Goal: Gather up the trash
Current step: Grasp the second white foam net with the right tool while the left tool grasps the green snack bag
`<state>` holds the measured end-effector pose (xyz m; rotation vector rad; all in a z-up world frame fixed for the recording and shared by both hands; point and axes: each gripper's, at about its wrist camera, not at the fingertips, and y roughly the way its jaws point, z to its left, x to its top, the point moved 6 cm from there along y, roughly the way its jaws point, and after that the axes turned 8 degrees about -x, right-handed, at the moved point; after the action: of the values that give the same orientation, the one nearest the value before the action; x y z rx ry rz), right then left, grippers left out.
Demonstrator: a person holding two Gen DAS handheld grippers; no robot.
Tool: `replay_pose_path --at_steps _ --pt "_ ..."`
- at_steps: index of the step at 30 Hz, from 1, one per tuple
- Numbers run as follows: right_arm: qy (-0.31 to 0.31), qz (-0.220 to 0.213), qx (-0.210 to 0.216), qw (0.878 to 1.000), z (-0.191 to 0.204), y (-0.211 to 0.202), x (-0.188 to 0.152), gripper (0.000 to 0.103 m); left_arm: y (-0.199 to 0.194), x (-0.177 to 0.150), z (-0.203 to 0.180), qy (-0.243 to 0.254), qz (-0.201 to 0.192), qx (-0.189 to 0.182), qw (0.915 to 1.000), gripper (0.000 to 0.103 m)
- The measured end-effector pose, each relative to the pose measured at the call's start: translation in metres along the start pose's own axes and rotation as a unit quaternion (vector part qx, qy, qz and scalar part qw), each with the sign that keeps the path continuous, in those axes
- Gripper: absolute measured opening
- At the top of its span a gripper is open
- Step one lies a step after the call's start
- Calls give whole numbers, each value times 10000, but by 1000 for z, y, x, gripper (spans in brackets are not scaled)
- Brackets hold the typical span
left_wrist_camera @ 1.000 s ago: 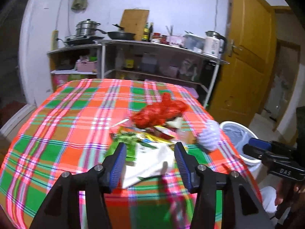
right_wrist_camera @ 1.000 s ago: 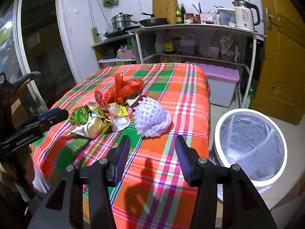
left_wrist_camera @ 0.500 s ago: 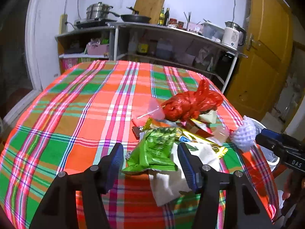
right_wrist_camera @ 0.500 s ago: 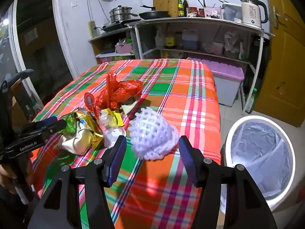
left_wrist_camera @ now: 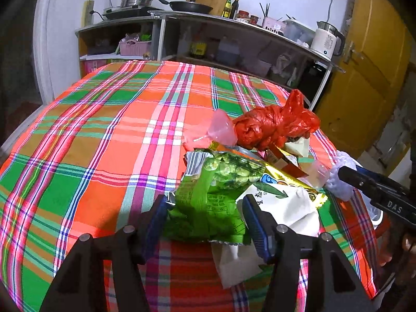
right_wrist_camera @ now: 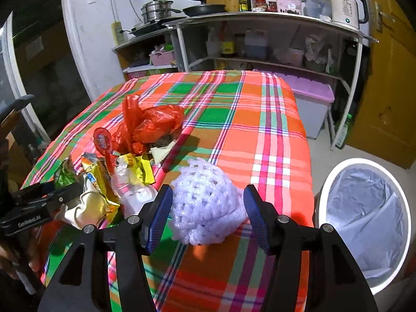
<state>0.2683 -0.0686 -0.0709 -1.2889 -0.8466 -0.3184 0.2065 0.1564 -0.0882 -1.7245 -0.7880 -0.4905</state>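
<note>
A pile of trash lies on the plaid tablecloth (left_wrist_camera: 104, 135). My left gripper (left_wrist_camera: 205, 221) is open with its fingers on either side of a green snack wrapper (left_wrist_camera: 215, 195), beside a white wrapper (left_wrist_camera: 288, 208). A red plastic bag (left_wrist_camera: 273, 127) lies behind. My right gripper (right_wrist_camera: 208, 213) is open around a white foam fruit net (right_wrist_camera: 205, 202), which rests on the cloth. The red bag (right_wrist_camera: 148, 127) and yellow wrappers (right_wrist_camera: 137, 166) lie to its left. A white bin with a clear liner (right_wrist_camera: 364, 208) stands on the floor at the right.
A shelf unit (right_wrist_camera: 260, 26) with pots, bottles and a kettle (right_wrist_camera: 343, 2) stands behind the table. A purple-lidded storage box (right_wrist_camera: 312, 98) sits under it. A yellow door (left_wrist_camera: 364, 78) is at the right. The table edge drops off beside the bin.
Both grippers moved forward toward the pile. The left one now straddles the green wrapper and the right one straddles the foam net. Both stayed open.
</note>
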Motion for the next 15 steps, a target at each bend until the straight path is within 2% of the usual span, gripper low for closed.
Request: replay_pose_path --at_steps 2,3,4,8,15 --pt "41 50 -1 10000 -1 1 0 57 -2 0 -1 28 -26 10 10000 52" --pt "58 55 14 10000 -1 1 0 53 -2 0 -2 45 -37 12 10000 51" --pt "59 46 30 10000 -1 1 0 45 -3 -1 -3 54 -50 9 10000 50" --pt "14 13 81 10000 1 -3 -1 34 -10 0 -5 53 -162 -29 9999 49" --pt "161 -260 295 9991 -2 -28 1 32 -35 6 -9 55 -464 -87 9989 48"
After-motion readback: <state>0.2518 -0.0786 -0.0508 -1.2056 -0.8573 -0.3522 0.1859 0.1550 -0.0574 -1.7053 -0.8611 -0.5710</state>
